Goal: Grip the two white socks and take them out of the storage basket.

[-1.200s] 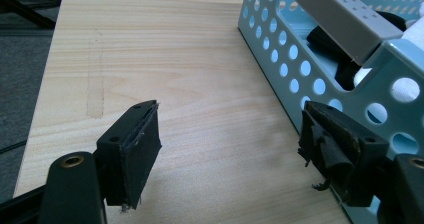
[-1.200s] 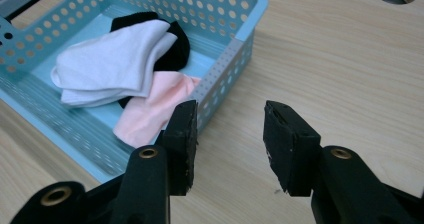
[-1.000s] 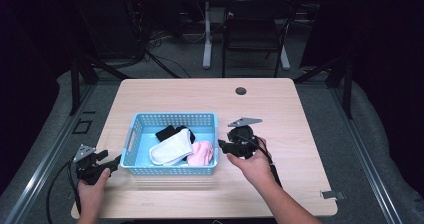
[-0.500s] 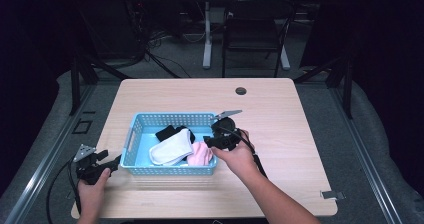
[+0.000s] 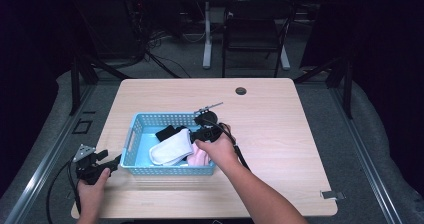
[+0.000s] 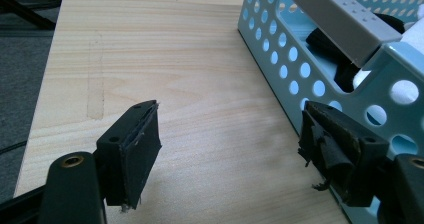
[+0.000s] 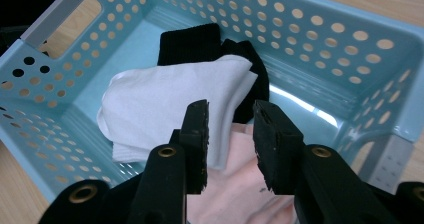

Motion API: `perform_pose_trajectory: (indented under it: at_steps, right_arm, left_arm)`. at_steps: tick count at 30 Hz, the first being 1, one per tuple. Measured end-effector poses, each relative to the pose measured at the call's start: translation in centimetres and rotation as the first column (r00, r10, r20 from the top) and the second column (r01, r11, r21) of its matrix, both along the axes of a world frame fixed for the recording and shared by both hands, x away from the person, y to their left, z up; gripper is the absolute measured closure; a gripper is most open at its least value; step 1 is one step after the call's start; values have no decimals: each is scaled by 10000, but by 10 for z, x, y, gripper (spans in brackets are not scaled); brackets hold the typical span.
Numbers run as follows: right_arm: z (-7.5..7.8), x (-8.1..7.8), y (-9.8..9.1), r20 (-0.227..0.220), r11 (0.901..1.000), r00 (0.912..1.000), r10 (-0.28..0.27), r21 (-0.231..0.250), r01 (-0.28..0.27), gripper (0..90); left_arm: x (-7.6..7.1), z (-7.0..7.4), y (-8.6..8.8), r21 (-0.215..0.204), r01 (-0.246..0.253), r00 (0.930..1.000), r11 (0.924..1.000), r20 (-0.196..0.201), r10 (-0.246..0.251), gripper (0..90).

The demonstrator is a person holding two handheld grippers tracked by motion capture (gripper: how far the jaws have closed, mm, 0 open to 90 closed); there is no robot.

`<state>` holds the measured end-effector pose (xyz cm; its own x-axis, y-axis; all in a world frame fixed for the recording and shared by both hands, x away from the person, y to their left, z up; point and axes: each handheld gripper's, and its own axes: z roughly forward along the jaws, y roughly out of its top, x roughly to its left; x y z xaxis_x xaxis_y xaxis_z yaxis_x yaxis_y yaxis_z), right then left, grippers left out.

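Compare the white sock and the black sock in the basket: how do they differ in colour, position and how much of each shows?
The white sock is pale and lies on top; the black sock is dark and lies partly under it. The white sock shows almost whole, reaching toward the pink sock; the black sock shows mostly at the far end. The right gripper hovers over the white sock's edge, while the black sock lies farther from it. Both lie flat inside the blue basket.

Basket [image 5: 150, 170]: open at the top; entry from above is barred by nothing — the perforated walls close off all four sides.
Basket floor: largely taken up by the white sock [image 7: 165, 109], black sock [image 7: 200, 44] and pink sock [image 7: 240, 194]; a bare strip is left along the left wall.
Table [image 5: 300, 134]: the right half and the far edge are left free — one grommet [image 5: 241, 91] is set near the far edge.
Left of basket: a narrow bare strip of tabletop.
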<state>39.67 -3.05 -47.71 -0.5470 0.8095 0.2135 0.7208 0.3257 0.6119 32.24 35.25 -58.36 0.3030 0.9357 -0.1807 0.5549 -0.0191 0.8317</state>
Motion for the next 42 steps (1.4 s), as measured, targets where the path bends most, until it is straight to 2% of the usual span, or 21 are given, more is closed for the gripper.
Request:
perform_pose_trajectory:
  at_steps: [4,5,6,10,11,13,18,21,22,25,27,32,36,42]
  right_arm:
    - [-5,7,9,-475,9998,9989,-62,187,71,689]
    - [-5,7,9,-475,9998,9989,-62,187,71,689]
    - [-9,10,13,-761,9995,9970,-138,259,159,689]
    - [-15,14,18,-1183,9998,9929,-119,156,139,688]
    - [-19,16,21,-1391,9992,9898,-313,194,343,688]
    - [-20,17,22,-1448,9995,9891,-260,121,281,688]
    - [-28,23,28,-1996,9990,9792,-376,159,416,706]
    - [-31,24,30,-2117,9985,9761,-489,154,533,712]
    - [-33,26,31,-2232,9987,9734,-511,-45,514,718]
    - [-35,27,32,-2454,9977,9670,-679,-87,679,725]
    - [-37,28,32,-2599,9981,9637,-609,-151,590,730]
    - [-39,28,34,-2661,9982,9622,-573,5,596,779]
    - [-37,26,34,-2553,9993,9662,-364,-113,347,835]
    - [-36,24,35,-2389,9997,9707,-254,-107,235,852]
  left_arm:
    - [0,0,0,0,3,10000,10000,-9,-3,241]
    - [0,0,0,0,3,10000,10000,-9,-3,241]
    - [0,0,0,4,9,10000,10000,-4,-9,241]
    - [0,0,0,-12,-2,10000,10000,-2,2,241]
    - [0,0,0,-3,7,10000,10000,-3,-7,241]
    - [0,0,0,-5,11,10000,10000,4,-11,240]
    - [0,0,-1,-54,2,10000,10000,20,-1,241]
    - [0,0,0,-25,19,10000,10000,11,-19,240]
    - [0,0,0,-42,13,10000,10000,17,-13,240]
    - [0,0,0,-86,-4,10000,10000,40,5,240]
    - [0,0,0,-83,1,10000,10000,39,0,239]
    - [0,0,0,-93,1,10000,10000,37,-1,239]
    - [0,0,-1,-84,6,10000,10000,35,-6,239]
    - [1,0,-1,-81,9,10000,10000,31,-8,239]
